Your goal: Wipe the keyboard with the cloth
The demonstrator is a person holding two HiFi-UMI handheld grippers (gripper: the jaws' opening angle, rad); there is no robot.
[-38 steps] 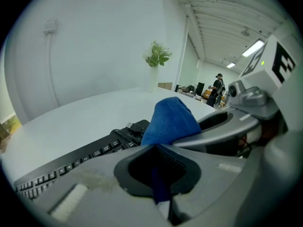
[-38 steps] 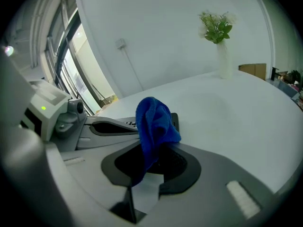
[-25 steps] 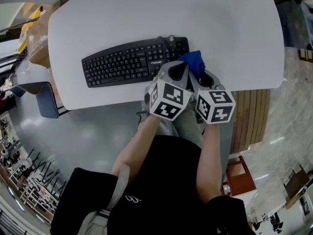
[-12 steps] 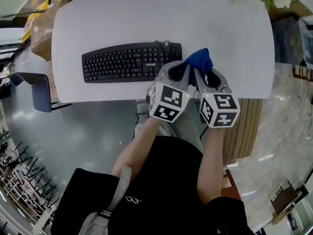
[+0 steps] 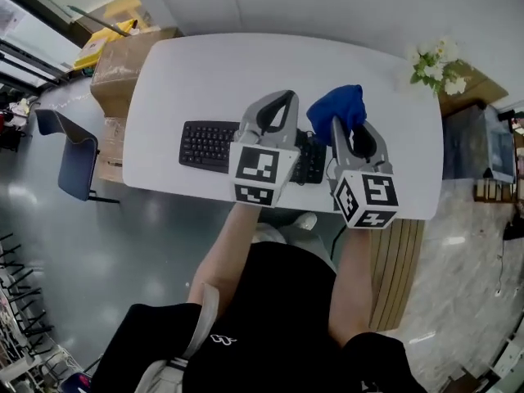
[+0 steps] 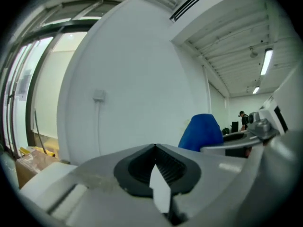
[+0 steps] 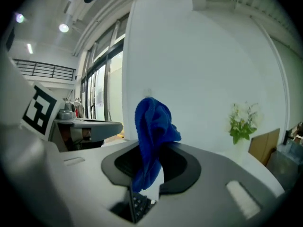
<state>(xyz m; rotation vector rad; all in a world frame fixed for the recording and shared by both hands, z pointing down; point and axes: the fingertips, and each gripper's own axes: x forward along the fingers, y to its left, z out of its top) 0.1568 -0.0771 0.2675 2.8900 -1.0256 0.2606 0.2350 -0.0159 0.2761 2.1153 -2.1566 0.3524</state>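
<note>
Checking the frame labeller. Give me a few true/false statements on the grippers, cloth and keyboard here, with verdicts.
1. The right gripper is shut on the blue cloth. True.
2. The left gripper grips the keyboard. False: its jaws are together on nothing, above the keyboard.
3. Flowers stand at the far right corner of the table. True.
4. The cloth lies spread flat on the keys. False: it is bunched up in the right gripper's jaws.

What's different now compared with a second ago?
Both grippers have risen from the table: the right gripper carries the cloth up, and the left gripper, shut and empty, rose beside it. The keyboard stayed on the table; the grip on the cloth is unchanged.
</note>
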